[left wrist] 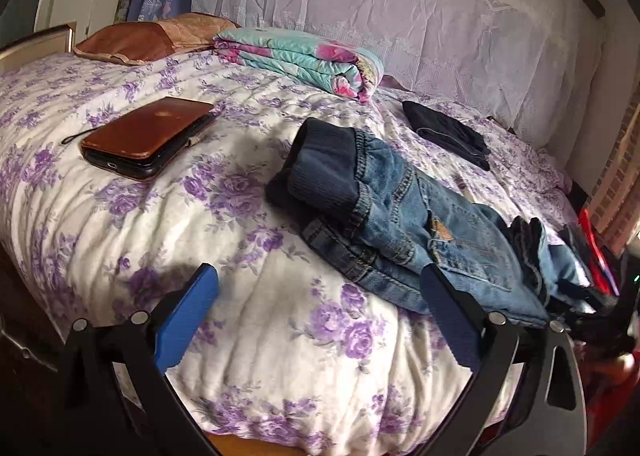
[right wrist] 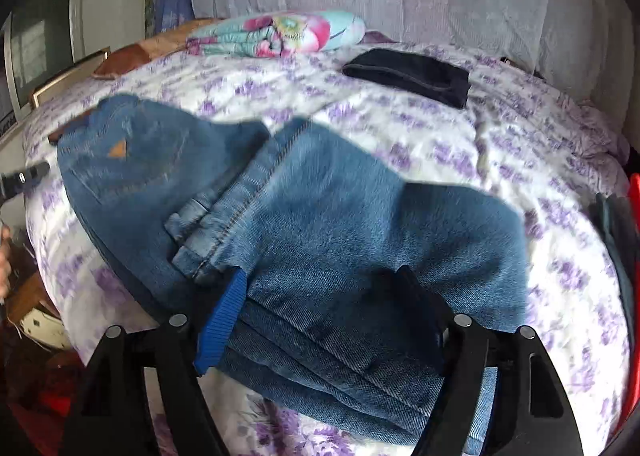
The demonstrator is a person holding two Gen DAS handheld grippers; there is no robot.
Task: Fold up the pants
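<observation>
A pair of blue denim pants (right wrist: 320, 240) was seen lying folded on a bedspread (left wrist: 120, 215) printed with purple flowers, the legs doubled over toward the seat so that a hem lay across the back pocket with its small brown triangular patch (right wrist: 117, 149). The dark ribbed waistband (left wrist: 316, 163) was turned up at the far end in the left wrist view. The right gripper (right wrist: 324, 320) was spread wide, its jaws standing at either side of the folded leg; whether the pads pressed on the denim could not be told. The left gripper (left wrist: 320, 296) was released, nothing between its blue pads, just beside the waist edge of the pants. Open bedspread was left to the left of the pants, bounded by a brown phone case (left wrist: 148, 139). A folded dark garment (right wrist: 408, 75) and a floral blanket (left wrist: 300, 55) were laid well apart, near the pale headboard cover (left wrist: 400, 7).
</observation>
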